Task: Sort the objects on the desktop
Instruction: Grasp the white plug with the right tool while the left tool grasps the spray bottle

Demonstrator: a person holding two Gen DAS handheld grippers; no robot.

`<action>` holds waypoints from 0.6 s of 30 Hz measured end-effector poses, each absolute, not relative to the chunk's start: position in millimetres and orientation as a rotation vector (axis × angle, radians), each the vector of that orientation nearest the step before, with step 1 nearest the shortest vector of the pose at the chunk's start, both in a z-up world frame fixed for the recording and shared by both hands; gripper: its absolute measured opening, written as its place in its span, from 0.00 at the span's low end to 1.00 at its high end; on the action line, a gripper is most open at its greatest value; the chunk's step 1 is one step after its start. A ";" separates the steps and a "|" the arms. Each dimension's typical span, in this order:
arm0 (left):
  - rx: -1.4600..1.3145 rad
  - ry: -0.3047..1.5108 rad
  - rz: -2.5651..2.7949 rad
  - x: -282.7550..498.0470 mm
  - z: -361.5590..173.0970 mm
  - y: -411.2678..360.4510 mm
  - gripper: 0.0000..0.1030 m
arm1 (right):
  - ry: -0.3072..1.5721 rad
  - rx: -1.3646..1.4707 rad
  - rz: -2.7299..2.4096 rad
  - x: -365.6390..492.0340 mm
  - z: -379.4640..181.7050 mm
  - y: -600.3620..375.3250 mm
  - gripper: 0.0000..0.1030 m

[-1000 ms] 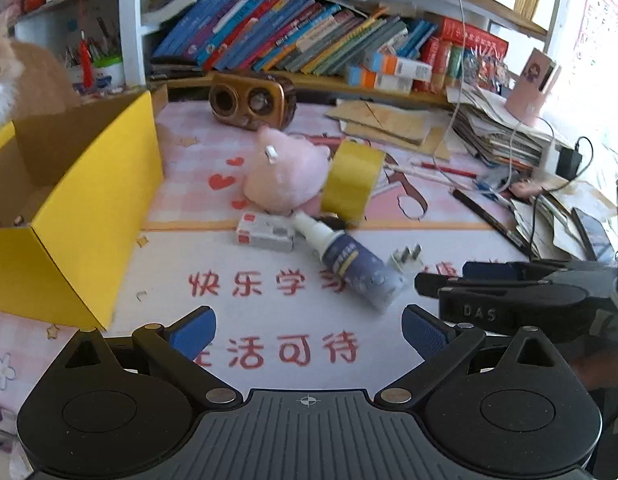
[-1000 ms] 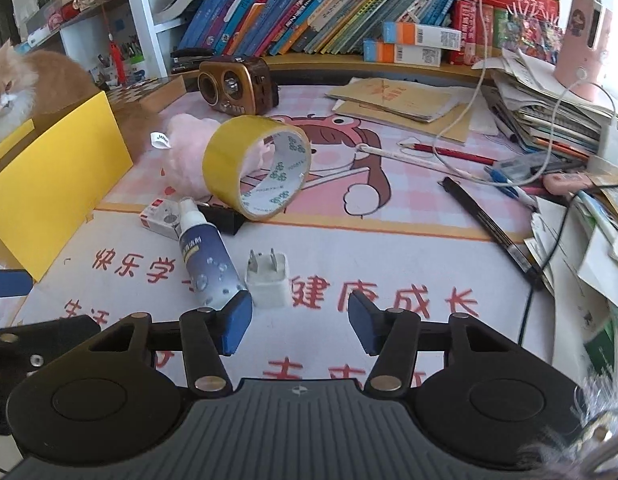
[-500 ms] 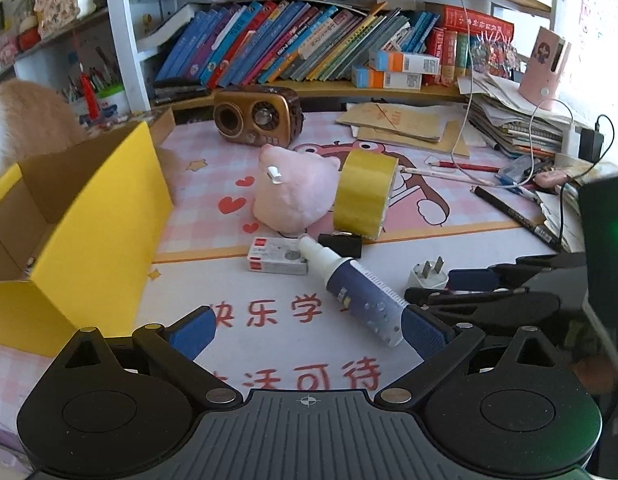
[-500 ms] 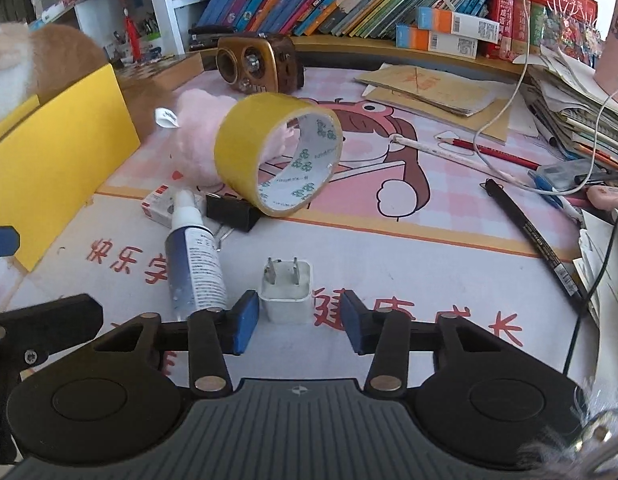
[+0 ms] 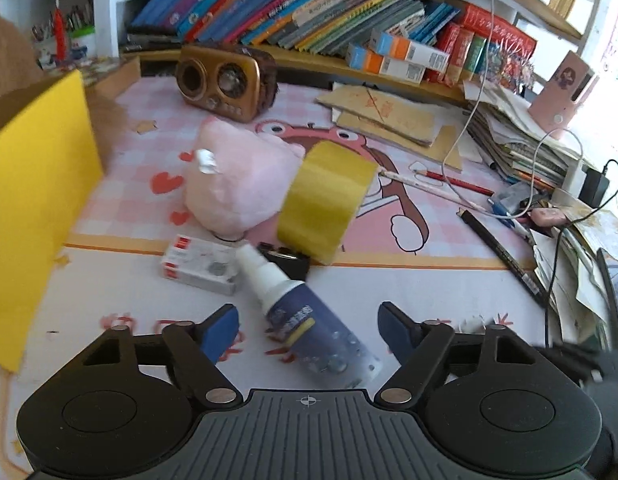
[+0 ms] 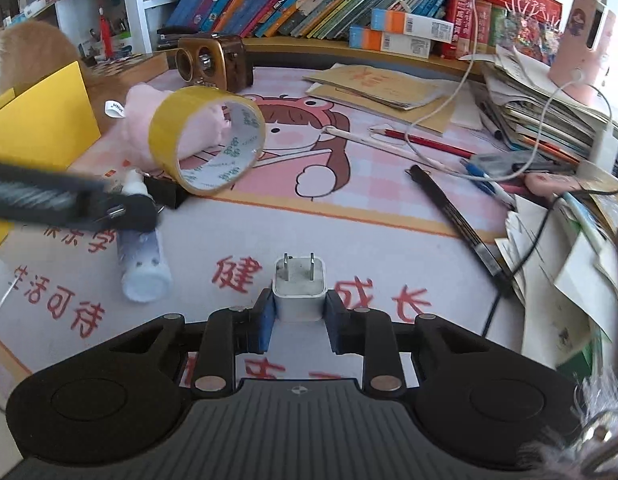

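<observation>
The spray bottle (image 5: 313, 328) is blurred, its base hidden behind the left gripper (image 5: 309, 330), whose jaws gape wide either side of it, low over the desk (image 6: 389, 240). Just right of the bottle, the right gripper (image 6: 299, 310) has its jaws clamped on the white plug adapter (image 6: 299, 286), prongs pointing away.

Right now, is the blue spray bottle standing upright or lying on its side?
Lying on its side. The spray bottle rests flat on the desk mat, white cap toward the small white box, between the open fingers of the left gripper.
</observation>
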State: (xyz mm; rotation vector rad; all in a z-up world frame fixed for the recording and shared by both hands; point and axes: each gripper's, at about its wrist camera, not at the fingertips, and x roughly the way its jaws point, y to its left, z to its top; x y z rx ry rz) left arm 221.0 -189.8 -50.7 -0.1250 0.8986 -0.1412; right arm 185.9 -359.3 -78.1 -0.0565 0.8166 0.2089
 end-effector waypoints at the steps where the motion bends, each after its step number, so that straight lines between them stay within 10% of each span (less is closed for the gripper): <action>1: -0.119 0.913 -0.137 224.9 -54.7 -193.7 0.63 | 0.816 -0.054 0.207 184.3 -78.2 -359.3 0.24; 12: -0.007 0.926 -0.090 214.9 -60.5 -186.5 0.33 | 0.796 -0.046 0.196 177.5 -80.4 -353.5 0.26; 18: 0.028 0.912 -0.091 211.1 -61.2 -189.1 0.32 | 0.787 -0.052 0.189 181.8 -81.5 -349.2 0.27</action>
